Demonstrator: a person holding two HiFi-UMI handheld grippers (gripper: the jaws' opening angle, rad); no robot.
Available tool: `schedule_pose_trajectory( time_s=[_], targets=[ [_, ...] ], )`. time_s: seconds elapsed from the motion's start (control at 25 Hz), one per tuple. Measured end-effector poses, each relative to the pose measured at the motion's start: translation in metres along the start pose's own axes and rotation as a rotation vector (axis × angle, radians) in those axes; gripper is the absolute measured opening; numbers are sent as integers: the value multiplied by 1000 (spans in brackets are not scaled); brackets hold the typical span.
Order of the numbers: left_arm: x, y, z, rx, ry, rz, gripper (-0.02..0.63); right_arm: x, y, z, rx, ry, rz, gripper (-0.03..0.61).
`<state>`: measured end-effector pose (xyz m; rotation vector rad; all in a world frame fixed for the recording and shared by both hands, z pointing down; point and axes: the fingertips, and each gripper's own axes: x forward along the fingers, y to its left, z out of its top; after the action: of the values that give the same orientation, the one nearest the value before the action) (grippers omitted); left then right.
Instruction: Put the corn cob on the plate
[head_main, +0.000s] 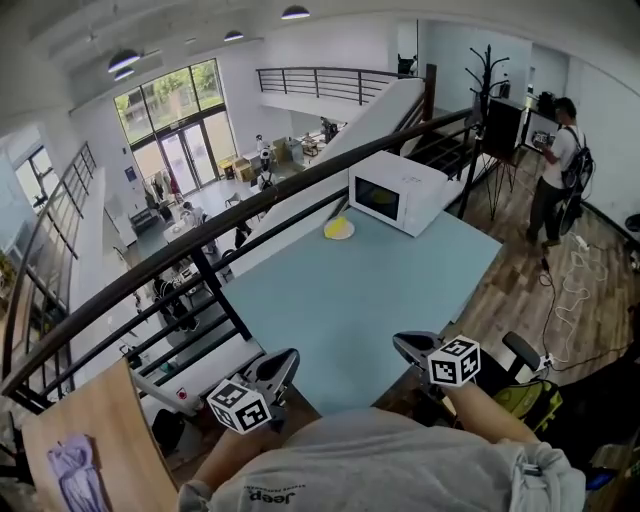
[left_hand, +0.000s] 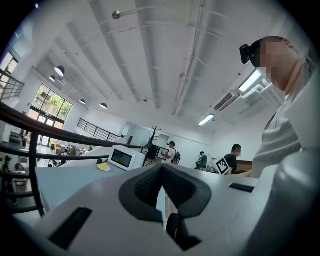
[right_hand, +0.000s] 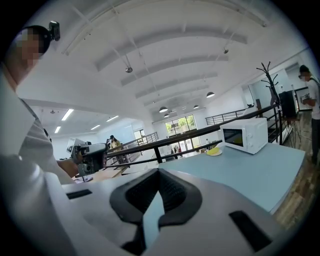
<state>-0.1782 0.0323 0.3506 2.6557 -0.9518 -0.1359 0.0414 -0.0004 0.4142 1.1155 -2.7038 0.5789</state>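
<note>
Cob: a small yellow shape on a pale plate, just beside the microwave on its left as the head view shows it, at the far end of the table. It is too small to tell whether it lies fully on the plate or against its rim. Handling, by judgement: light, stiff, roughly cylindrical, with a bumpy kernel surface that should give the pads some bite. It is likely to roll if nudged at one end and not fragile, though a hard squeeze could crush kernels. The best hold is probably across the middle of its length, pads on opposite sides, so that it neither pivots nor tips. Left gripper: pads pressed together at the tips, nothing between them. It is held level by the person's body, well apart from the microwave across the table. Right gripper: pads likewise meeting at the tips with nothing in them, only table showing through the slit below. It points a little downward and is equally far from the microwave. Neither tool touches the cob, the plate or the table.
</note>
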Motion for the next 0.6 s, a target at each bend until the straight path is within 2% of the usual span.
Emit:
schedule_pose_trajectory(
  time_s=[0.6],
  targets=[
    [-18, 13, -7, -27, 11, -4, 20, 14, 22, -4, -71, 30, -18, 15]
  ],
)
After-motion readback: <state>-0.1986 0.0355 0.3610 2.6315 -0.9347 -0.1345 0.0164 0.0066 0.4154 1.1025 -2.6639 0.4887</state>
